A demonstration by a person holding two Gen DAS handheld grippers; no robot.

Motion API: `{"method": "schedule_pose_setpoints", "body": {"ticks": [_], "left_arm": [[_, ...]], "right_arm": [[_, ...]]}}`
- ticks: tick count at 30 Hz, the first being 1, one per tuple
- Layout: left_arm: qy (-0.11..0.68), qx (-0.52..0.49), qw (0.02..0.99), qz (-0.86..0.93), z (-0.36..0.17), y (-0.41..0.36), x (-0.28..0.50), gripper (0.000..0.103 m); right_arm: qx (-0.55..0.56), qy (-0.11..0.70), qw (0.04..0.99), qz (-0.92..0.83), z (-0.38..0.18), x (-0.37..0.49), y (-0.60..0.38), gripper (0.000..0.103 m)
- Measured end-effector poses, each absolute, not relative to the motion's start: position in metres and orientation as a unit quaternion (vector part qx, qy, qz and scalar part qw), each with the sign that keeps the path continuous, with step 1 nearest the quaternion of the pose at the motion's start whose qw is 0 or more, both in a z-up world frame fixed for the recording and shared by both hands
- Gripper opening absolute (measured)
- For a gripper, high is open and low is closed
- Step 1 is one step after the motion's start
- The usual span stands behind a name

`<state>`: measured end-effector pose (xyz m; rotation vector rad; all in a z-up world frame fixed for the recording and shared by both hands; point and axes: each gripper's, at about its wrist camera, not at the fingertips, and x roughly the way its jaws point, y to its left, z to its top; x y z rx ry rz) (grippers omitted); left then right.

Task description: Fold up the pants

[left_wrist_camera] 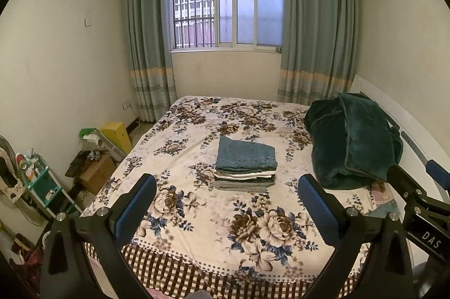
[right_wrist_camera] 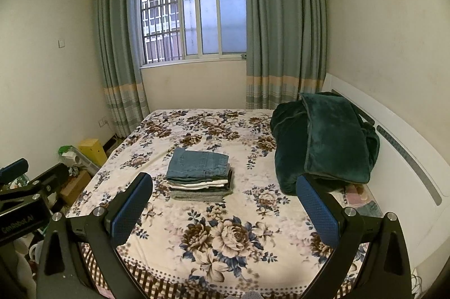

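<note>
Folded blue jeans (left_wrist_camera: pixel 245 152) lie on top of a neat stack of folded clothes (left_wrist_camera: pixel 244 180) in the middle of the floral bed; they also show in the right wrist view (right_wrist_camera: pixel 199 163) on the stack (right_wrist_camera: pixel 200 188). My left gripper (left_wrist_camera: pixel 226 180) is open and empty, held back near the foot of the bed, well short of the stack. My right gripper (right_wrist_camera: pixel 223 179) is open and empty at about the same distance. The right gripper shows at the right edge of the left wrist view (left_wrist_camera: pixel 416 186); the left gripper shows at the left edge of the right wrist view (right_wrist_camera: pixel 31 172).
A dark green plush blanket (left_wrist_camera: pixel 351 141) is heaped at the right by the white headboard (right_wrist_camera: pixel 405 147). The floral bedspread (left_wrist_camera: pixel 213 225) covers the bed. Boxes and clutter (left_wrist_camera: pixel 92 161) stand on the floor to the left. A curtained window (left_wrist_camera: pixel 225 3) is behind.
</note>
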<state>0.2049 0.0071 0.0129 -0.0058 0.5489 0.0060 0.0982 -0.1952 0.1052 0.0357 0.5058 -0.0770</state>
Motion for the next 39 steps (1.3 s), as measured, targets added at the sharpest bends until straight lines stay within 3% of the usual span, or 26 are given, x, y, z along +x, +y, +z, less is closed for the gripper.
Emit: {"method": "schedule_pose_setpoints", "body": {"ticks": [39], "left_arm": [[0.263,-0.013,0.965,0.011,0.0223,0.0109,0.195,0.103]], "right_arm": [[0.016,0.247,0.968,-0.029,0.1127,0.0949,-0.1929,0.103]]}}
